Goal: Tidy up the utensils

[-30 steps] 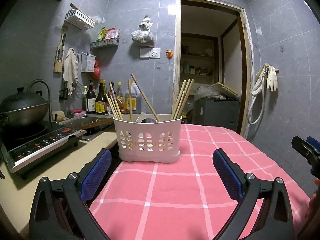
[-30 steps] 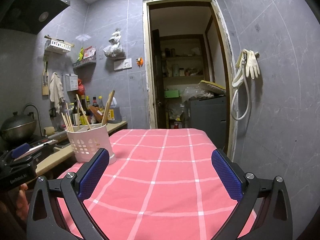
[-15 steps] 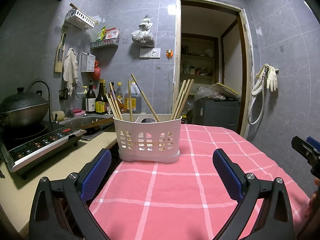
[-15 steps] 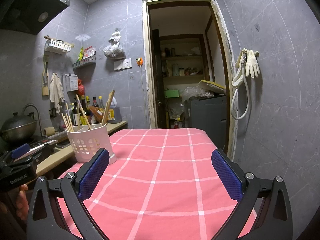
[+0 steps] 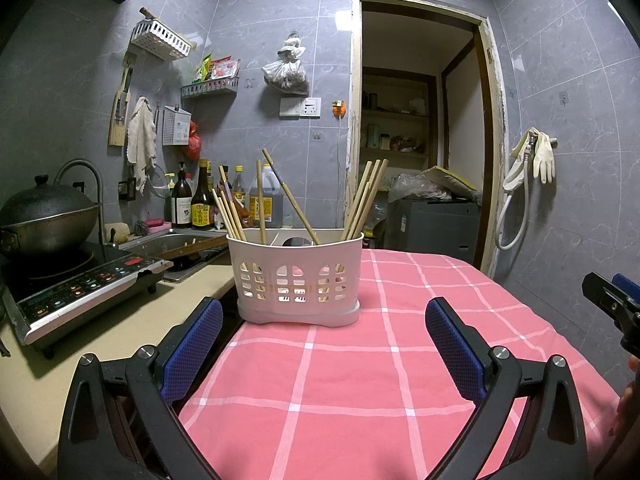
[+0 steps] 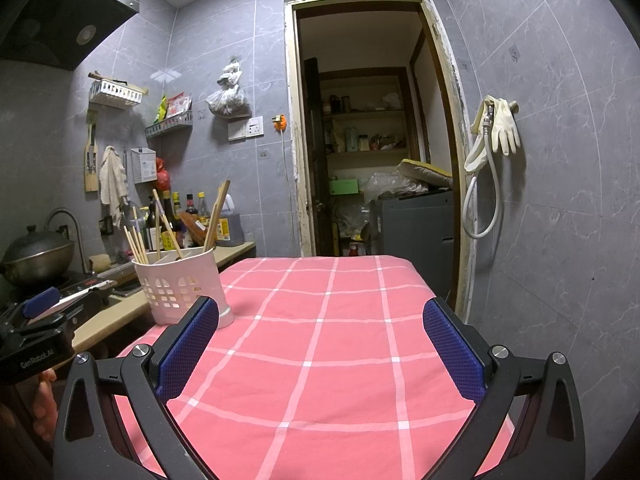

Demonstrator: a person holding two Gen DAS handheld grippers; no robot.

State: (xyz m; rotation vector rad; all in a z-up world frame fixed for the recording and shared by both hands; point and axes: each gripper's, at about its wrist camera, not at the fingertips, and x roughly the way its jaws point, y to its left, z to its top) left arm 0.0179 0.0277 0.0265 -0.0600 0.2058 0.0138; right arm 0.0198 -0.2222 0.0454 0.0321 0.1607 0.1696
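Observation:
A white slotted utensil holder (image 5: 298, 276) stands on the pink checked tablecloth (image 5: 360, 368) near its far left corner. Several wooden chopsticks (image 5: 362, 200) stand upright in it, in left, middle and right groups. My left gripper (image 5: 322, 344) is open and empty, low over the cloth, a short way in front of the holder. My right gripper (image 6: 320, 344) is open and empty, further right over the cloth; the holder (image 6: 182, 288) shows just beyond its left finger. Each gripper shows at the edge of the other's view.
A counter (image 5: 120, 320) on the left carries an induction hob (image 5: 80, 284) with a wok (image 5: 44, 216), a sink (image 5: 176, 242) and sauce bottles (image 5: 192, 204). An open doorway (image 5: 416, 128) lies behind the table. Gloves and a hose (image 5: 532, 168) hang on the right wall.

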